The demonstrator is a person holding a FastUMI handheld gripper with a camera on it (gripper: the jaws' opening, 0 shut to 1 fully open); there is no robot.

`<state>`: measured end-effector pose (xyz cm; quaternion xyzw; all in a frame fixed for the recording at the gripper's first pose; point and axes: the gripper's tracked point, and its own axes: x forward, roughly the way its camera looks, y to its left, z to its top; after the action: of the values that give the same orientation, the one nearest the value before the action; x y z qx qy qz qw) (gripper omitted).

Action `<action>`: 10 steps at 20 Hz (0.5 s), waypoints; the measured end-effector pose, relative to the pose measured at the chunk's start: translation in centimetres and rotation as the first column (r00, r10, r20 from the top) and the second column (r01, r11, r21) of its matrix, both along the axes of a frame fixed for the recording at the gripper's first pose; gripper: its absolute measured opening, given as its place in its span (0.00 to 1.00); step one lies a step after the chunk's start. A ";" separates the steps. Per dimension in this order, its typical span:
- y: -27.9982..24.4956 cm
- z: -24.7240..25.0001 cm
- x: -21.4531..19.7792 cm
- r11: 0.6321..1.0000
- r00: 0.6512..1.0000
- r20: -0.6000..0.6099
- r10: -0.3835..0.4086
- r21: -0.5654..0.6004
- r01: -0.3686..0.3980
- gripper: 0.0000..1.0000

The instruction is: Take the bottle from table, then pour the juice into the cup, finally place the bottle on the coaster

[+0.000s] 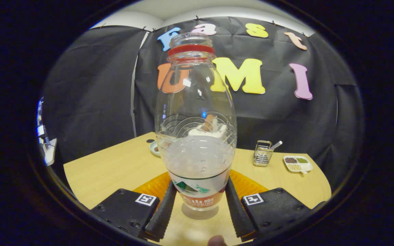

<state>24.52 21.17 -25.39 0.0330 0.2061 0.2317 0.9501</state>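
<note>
Between our gripper (198, 205) fingers we clamp the upright, uncapped bottle (195, 136) from both sides, above the orange coaster (248, 186) on the table (115, 167).

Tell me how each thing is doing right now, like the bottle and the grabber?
Bottle: upright, cap off, partly full of cloudy liquid, standing between the tool's fingers.
Tool: fingers close on both sides of the bottle; whether they press it is unclear.
Coaster: orange, flat on the table behind the bottle.
Wire basket: upright, a stick poking out.
Snack tray: flat, compartments filled.
</note>
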 end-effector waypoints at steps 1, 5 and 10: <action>0.1 -1.0 0.3 1.000 1.000 -0.014 -0.001 -0.002 0.001 0.78; 0.8 -5.3 1.1 1.000 0.997 -0.074 0.005 -0.027 -0.007 0.79; 1.6 -9.0 1.8 0.999 0.991 -0.132 0.008 -0.037 -0.013 0.79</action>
<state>26.34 22.74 -34.41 0.0291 0.2728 0.2301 0.9337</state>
